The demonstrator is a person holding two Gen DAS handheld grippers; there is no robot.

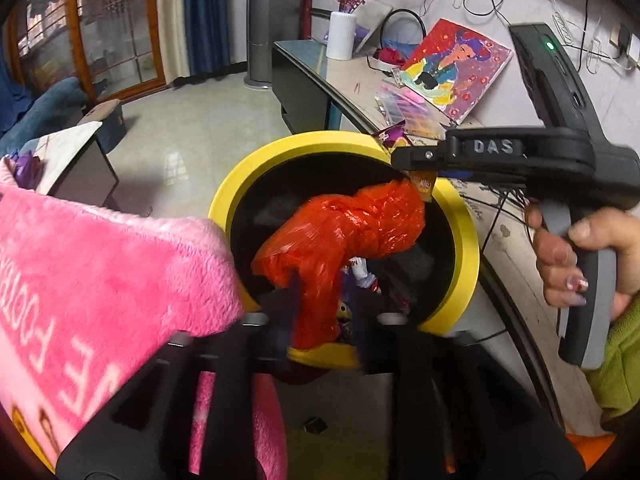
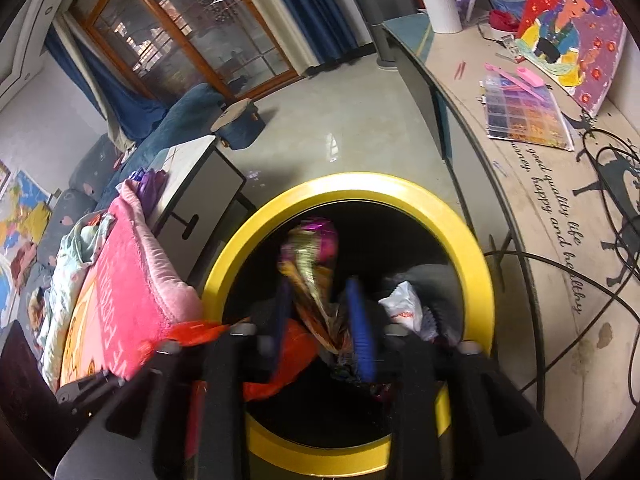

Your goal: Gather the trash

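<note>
Left gripper (image 1: 320, 312) stands partly open around a crumpled red plastic bag (image 1: 344, 240) over the yellow-rimmed bin (image 1: 464, 240). Right gripper (image 2: 320, 312) is likewise partly open, a shiny foil wrapper (image 2: 312, 264) between its fingers above the same bin. Risk: the bulky bag catches the near rim beside the pink blanket (image 1: 100, 264) and spills onto the floor

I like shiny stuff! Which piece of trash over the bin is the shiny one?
The crinkly purple-and-gold foil wrapper between the right tool's fingers. The red plastic bag is plain red.
</note>
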